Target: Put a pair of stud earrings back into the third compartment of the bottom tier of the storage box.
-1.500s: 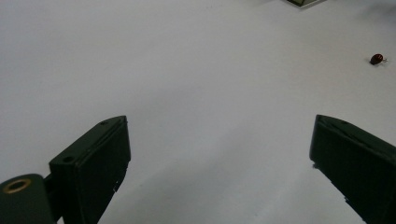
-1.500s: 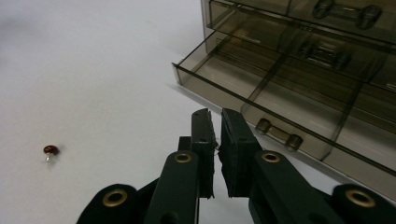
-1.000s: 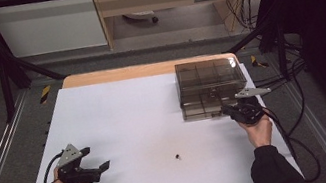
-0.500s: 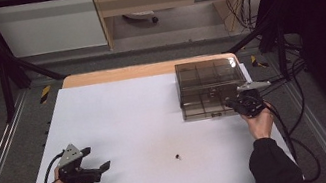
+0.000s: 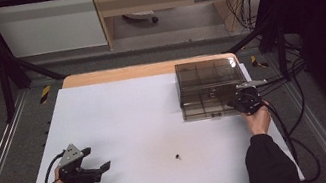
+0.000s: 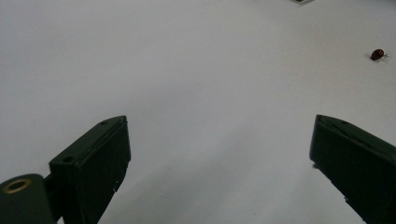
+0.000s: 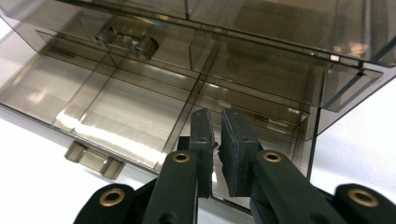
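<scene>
- The organizer box [image 5: 210, 87] is a smoky, see-through brown plastic case that sits on the right, far part of the white table [image 5: 130, 117], well apart from the near edge.
- In the right gripper view the box [image 7: 154, 93] shows thin inner walls that split it into rectangular compartments, which look bare; its clear lid stands raised above the tray, with a moulded latch [image 7: 125, 41] on the lid's front edge and a small tab [image 7: 95, 160] on the front rim of the tray.
- The right gripper [image 5: 245, 101] is at the box's near right corner; its fingers [image 7: 232, 149] are almost together, with only a narrow slit between them, over the front rim of the tray. Whether they pinch the rim cannot be told.
- The left gripper [image 5: 80, 168] rests low at the near left of the table, its fingers [image 6: 93, 163] wide apart and holding nothing.
- A small dark red bead [image 5: 178, 157] lies alone on the table between the two grippers.
</scene>
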`<state>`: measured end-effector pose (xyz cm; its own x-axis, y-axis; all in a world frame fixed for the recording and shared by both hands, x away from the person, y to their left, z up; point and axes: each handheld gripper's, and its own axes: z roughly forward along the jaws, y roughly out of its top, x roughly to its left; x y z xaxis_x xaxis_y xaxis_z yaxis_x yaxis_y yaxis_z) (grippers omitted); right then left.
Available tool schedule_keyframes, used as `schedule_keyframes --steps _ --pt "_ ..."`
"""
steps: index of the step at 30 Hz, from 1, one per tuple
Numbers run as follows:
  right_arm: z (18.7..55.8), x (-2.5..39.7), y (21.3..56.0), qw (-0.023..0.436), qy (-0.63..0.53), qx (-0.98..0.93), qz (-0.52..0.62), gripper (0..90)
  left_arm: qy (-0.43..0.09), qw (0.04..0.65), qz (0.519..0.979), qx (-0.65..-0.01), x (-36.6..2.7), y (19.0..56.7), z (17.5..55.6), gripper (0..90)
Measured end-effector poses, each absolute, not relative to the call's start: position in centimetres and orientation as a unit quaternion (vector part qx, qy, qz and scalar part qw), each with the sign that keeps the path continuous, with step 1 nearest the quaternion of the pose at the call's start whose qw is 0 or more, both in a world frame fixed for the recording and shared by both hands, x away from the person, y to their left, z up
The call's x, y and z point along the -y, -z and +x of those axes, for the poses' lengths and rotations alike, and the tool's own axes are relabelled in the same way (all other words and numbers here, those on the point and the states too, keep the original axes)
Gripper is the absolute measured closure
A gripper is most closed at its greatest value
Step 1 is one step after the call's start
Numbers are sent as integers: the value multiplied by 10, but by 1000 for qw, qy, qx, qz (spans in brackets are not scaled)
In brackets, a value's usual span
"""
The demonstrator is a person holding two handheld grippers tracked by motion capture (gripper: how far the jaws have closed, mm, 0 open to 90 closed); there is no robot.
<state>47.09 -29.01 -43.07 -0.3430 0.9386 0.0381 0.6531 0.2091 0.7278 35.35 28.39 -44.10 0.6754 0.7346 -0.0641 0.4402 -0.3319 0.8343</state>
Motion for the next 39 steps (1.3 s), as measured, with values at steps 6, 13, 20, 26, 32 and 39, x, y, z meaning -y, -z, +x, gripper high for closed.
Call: schedule_keyframes --steps 6,13,20,26,32,39 --pt "472 289 430 216 -347 -743 530 768 -165 448 798 -369 -284 441 354 48" --pt "463 290 422 218 -370 -739 519 622 -166 447 798 -368 -284 441 354 48" --pt "466 290 425 211 -363 -743 522 344 -167 449 797 -368 -284 440 353 48" --pt "469 290 428 184 -358 -737 543 145 -167 449 797 -369 -285 440 353 48" --pt "465 296 428 167 -357 -727 563 116 -167 450 796 -368 -284 440 353 48" --pt "463 299 427 187 -340 -735 556 63 -168 450 796 -368 -284 440 353 48"
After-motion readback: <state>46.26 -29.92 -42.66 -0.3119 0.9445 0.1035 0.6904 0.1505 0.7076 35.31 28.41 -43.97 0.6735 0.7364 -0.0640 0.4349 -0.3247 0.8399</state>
